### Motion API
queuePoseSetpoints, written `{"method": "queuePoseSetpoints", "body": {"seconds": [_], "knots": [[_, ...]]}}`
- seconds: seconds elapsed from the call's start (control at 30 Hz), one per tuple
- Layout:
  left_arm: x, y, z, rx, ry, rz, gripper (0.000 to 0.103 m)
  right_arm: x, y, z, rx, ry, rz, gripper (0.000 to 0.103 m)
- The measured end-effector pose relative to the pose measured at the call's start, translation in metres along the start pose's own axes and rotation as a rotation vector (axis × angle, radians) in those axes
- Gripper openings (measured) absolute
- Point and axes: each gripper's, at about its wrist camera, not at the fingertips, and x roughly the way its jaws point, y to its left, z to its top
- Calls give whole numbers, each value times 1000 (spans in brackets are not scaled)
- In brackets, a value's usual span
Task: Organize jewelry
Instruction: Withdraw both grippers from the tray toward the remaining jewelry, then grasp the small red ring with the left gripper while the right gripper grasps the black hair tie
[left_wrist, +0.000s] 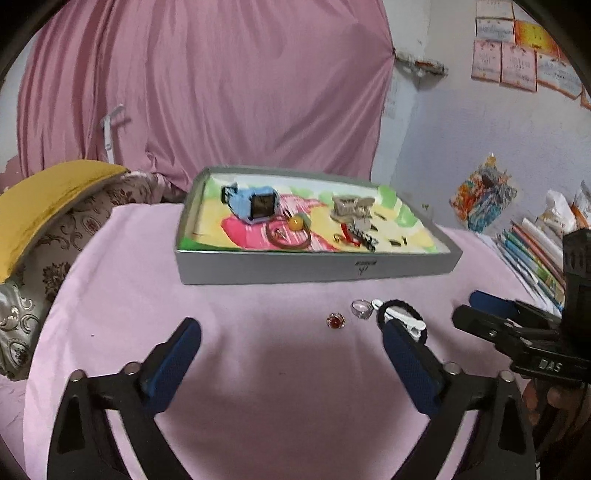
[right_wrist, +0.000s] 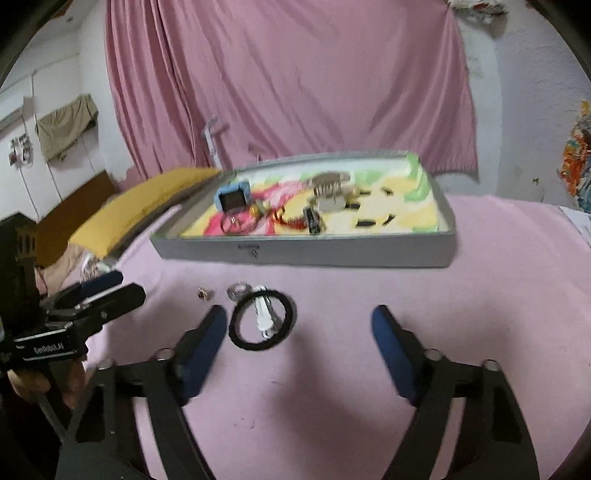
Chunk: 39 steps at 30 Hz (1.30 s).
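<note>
Left gripper (left_wrist: 291, 332), right gripper (right_wrist: 299, 325): both held wide, empty. Small red ring (left_wrist: 335, 320) easily knocked aside or missed by broad pads.

We see our left gripper (left_wrist: 291, 339) as a black frame with two arms, each tipped by a blue textured pad and set with round silver screws; our right gripper (right_wrist: 299, 328) is built alike, its side marked in white letters, and the left one's side reads "GenRobot.AI"
</note>
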Motion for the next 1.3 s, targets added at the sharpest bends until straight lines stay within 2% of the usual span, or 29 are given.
{"method": "queuePoseSetpoints", "body": {"seconds": [0.03,0.1,0.27,0.47,0.6,0.73,0.93,1.03,1.23,1.3], "knots": [[4,-2,1,7,17,-6,87,4,1,1,-7,20,-2,66],[10,-5,2,17,42,-18,79,12,1,4,-23,59,4,56],[24,-15,6,46,93,-32,59,30,5,13,-82,123,-13,39],[41,-23,10,52,156,-60,40,43,11,21,-132,173,5,32],[48,-24,9,49,197,-74,33,48,14,23,-167,202,21,30],[50,-26,10,51,204,-78,31,54,21,24,-217,230,20,28],[54,-32,12,85,221,-82,28,57,28,25,-280,234,-9,27],[56,-35,14,102,225,-65,22,56,28,25,-280,232,0,25],[58,-35,15,115,227,-53,14,53,28,22,-290,230,17,15],[58,-35,15,114,227,-56,14,51,26,21,-277,224,22,8]]}}
